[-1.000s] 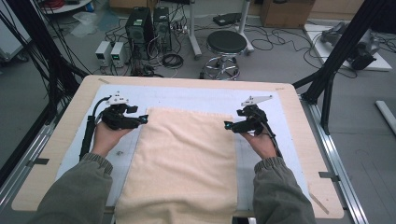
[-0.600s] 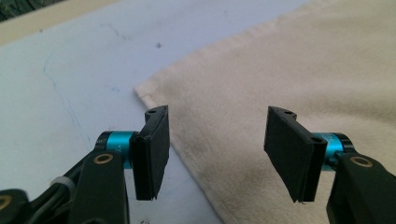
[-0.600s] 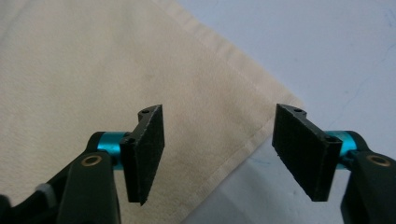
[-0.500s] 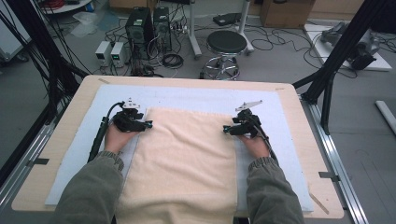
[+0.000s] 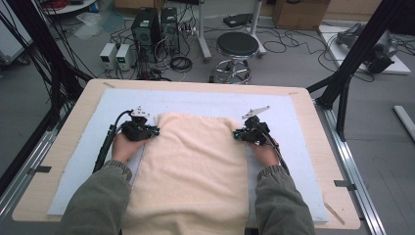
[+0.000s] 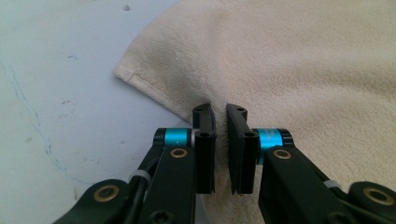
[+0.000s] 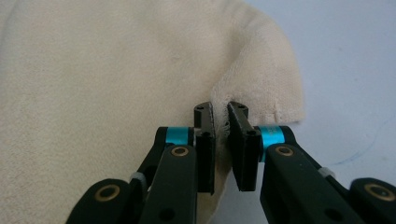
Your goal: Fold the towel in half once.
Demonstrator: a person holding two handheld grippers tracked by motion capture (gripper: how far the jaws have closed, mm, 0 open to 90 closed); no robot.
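Note:
A cream towel (image 5: 191, 166) lies flat on the pale blue mat (image 5: 83, 147), reaching from mid-table to the near edge. My left gripper (image 5: 155, 131) sits at the towel's left edge near its far corner, and its jaws have just been closing; in the left gripper view the left gripper (image 6: 220, 112) pinches a fold of the towel (image 6: 299, 70). My right gripper (image 5: 237, 134) sits at the right edge near the other far corner, jaws also just closed; the right gripper (image 7: 220, 109) pinches the towel (image 7: 102, 84) edge.
The mat lies on a wooden table (image 5: 313, 117) with metal rails along both sides. Beyond the far edge stand a round stool (image 5: 237, 45), computer boxes (image 5: 154, 24) and loose cables on the floor. A black frame post (image 5: 352, 63) rises at the right.
Both hands moved inward and down onto the towel's side edges, and both grippers' jaws went from wide apart to pinched on the cloth.

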